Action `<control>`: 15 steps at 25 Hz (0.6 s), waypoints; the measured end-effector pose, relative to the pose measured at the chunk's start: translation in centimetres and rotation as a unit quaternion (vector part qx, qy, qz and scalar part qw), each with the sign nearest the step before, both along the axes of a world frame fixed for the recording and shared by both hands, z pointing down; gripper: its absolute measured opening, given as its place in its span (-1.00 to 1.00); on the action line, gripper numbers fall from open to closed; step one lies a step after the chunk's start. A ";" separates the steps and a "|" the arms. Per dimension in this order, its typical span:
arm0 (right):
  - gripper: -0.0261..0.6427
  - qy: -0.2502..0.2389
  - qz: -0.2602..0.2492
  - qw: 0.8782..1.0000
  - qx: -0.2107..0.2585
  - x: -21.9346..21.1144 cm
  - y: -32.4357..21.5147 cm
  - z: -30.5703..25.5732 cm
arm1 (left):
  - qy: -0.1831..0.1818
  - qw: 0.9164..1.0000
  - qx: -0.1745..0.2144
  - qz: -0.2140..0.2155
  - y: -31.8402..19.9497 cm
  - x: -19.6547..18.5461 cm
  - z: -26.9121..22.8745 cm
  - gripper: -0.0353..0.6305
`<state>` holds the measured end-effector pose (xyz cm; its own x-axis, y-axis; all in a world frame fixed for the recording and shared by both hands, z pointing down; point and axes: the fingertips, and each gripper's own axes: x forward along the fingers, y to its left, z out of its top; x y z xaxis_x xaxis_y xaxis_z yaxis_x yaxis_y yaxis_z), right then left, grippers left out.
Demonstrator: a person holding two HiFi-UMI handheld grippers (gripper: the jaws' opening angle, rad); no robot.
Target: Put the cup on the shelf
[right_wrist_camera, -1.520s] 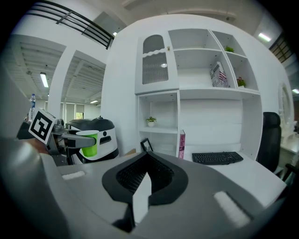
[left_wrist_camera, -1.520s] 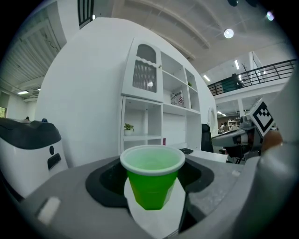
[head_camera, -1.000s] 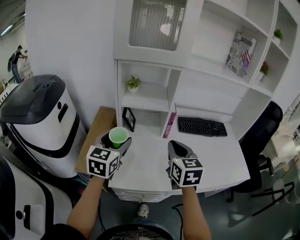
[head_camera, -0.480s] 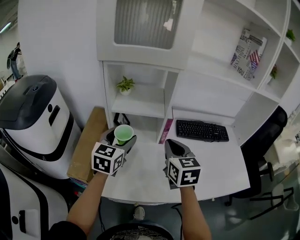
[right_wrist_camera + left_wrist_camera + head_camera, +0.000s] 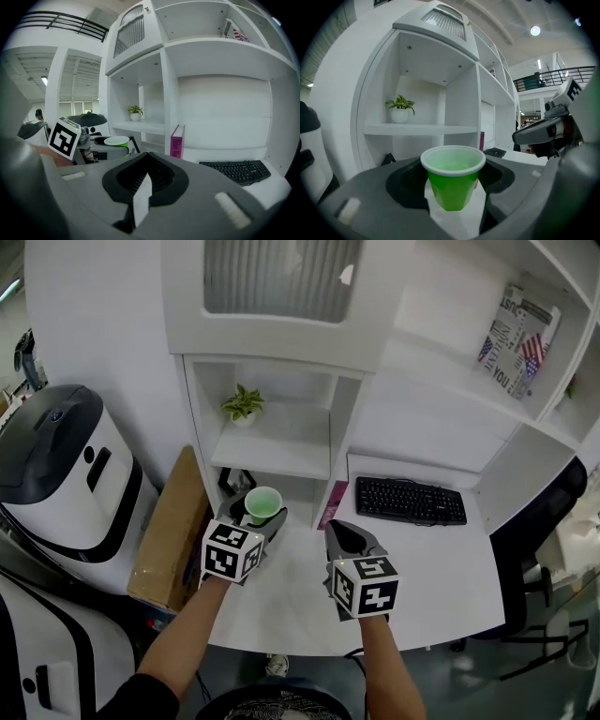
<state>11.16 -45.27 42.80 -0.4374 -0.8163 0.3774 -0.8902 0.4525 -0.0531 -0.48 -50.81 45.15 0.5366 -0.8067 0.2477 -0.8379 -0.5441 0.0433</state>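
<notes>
A green cup (image 5: 263, 505) with a white rim stands upright between the jaws of my left gripper (image 5: 258, 517), which is shut on it. In the left gripper view the cup (image 5: 453, 177) fills the middle, in front of the white shelf (image 5: 419, 129) that bears a small potted plant (image 5: 400, 109). The shelf board (image 5: 281, 442) lies just beyond and above the cup in the head view. My right gripper (image 5: 348, 538) hovers over the desk, jaws shut on nothing. From the right gripper view the cup (image 5: 116, 140) shows at left.
A black keyboard (image 5: 411, 501) lies on the white desk (image 5: 450, 568). A magenta book (image 5: 328, 505) stands by the shelf's divider, a dark picture frame (image 5: 230, 482) under the shelf. A brown box (image 5: 169, 531) and a white-and-black machine (image 5: 66, 474) stand at left.
Both grippers have moved forward toward the shelf unit. The left one has carried the cup closer to the shelf with the plant.
</notes>
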 end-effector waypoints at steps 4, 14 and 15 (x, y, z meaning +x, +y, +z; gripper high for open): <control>-0.86 0.000 -0.009 1.000 -0.012 -0.4 -0.9 1.3 | -0.002 1.000 -0.007 -0.001 -1.9 0.6 2.2 0.06; -0.86 -0.022 -0.025 0.998 -0.049 -1.5 -2.4 4.1 | 0.004 1.000 -0.029 -0.010 -5.7 1.6 7.4 0.06; -0.86 -0.028 -0.024 0.998 -0.054 -1.6 -2.5 4.4 | 0.004 1.000 -0.029 -0.011 -5.9 1.7 7.8 0.06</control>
